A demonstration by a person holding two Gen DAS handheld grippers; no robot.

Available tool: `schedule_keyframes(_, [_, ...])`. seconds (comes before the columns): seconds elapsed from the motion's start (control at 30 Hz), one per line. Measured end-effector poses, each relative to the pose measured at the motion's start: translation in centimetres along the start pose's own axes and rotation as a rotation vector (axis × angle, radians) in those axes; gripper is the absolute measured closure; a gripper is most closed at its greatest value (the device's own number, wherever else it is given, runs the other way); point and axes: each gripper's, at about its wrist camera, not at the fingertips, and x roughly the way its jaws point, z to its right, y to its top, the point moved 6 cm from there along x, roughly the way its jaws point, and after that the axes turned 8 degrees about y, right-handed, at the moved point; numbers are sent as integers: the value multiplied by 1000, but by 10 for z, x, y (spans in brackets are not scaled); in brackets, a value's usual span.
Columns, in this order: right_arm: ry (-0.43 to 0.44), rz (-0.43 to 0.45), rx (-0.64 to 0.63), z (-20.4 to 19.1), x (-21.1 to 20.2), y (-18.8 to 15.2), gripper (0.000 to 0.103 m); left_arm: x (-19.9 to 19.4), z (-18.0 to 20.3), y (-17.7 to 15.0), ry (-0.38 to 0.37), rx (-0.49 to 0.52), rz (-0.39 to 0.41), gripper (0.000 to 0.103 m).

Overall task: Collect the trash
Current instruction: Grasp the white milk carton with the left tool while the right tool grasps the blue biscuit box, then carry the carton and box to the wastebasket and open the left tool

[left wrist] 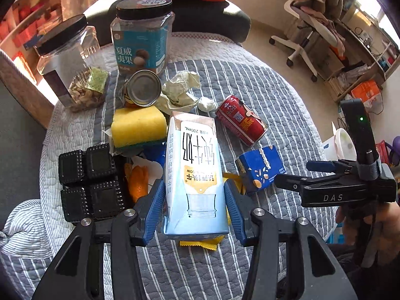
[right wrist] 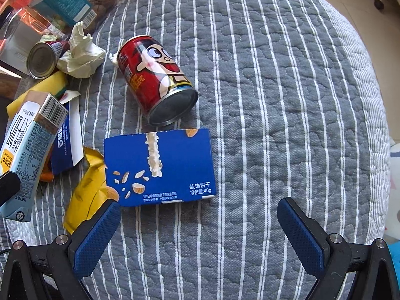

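Observation:
My left gripper (left wrist: 196,210) is shut on a white and light-blue milk carton (left wrist: 196,165), which also shows in the right wrist view (right wrist: 25,150). Its blue pads press both sides of the carton. My right gripper (right wrist: 197,237) is open and empty, just in front of a blue biscuit box (right wrist: 160,167) lying flat on the striped cloth; the box also shows in the left wrist view (left wrist: 260,167). A red drink can (right wrist: 155,80) lies on its side beyond the box. Crumpled paper (right wrist: 80,55), a yellow wrapper (right wrist: 87,190) and a second can (right wrist: 42,60) lie to the left.
A yellow sponge (left wrist: 138,125), black square blocks (left wrist: 92,182) and two lidded plastic jars (left wrist: 142,35) stand on the table's left and back. The grey striped cloth (right wrist: 287,100) covers the round table. An office chair (left wrist: 307,32) stands on the floor beyond.

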Motion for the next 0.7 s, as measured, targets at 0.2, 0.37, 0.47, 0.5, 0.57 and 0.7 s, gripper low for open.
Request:
schedule_keyframes(0.2, [-3, -39, -37, -19, 23, 6, 0, -9, -20, -7, 11, -34, 5, 52])
schedule_keyframes(0.37, [-36, -59, -25, -21, 40, 10, 0, -8, -22, -12, 26, -31, 5, 52])
schedule_keyframes(0.47, [-47, -70, 1, -16, 51, 13, 0, -9, -23, -15, 37, -29, 5, 52])
schedule_keyframes(0.5, [-52, -71, 8, -16, 53, 13, 1, -9, -23, -16, 42, -28, 5, 52])
schedule_keyframes(0.57, [-50, -71, 14, -16, 58, 17, 8, -10, -23, -18, 51, -21, 8, 52])
schedule_keyframes(0.7, [-47, -33, -19, -19, 45, 12, 8, -14, -24, -19, 55, -18, 19, 52])
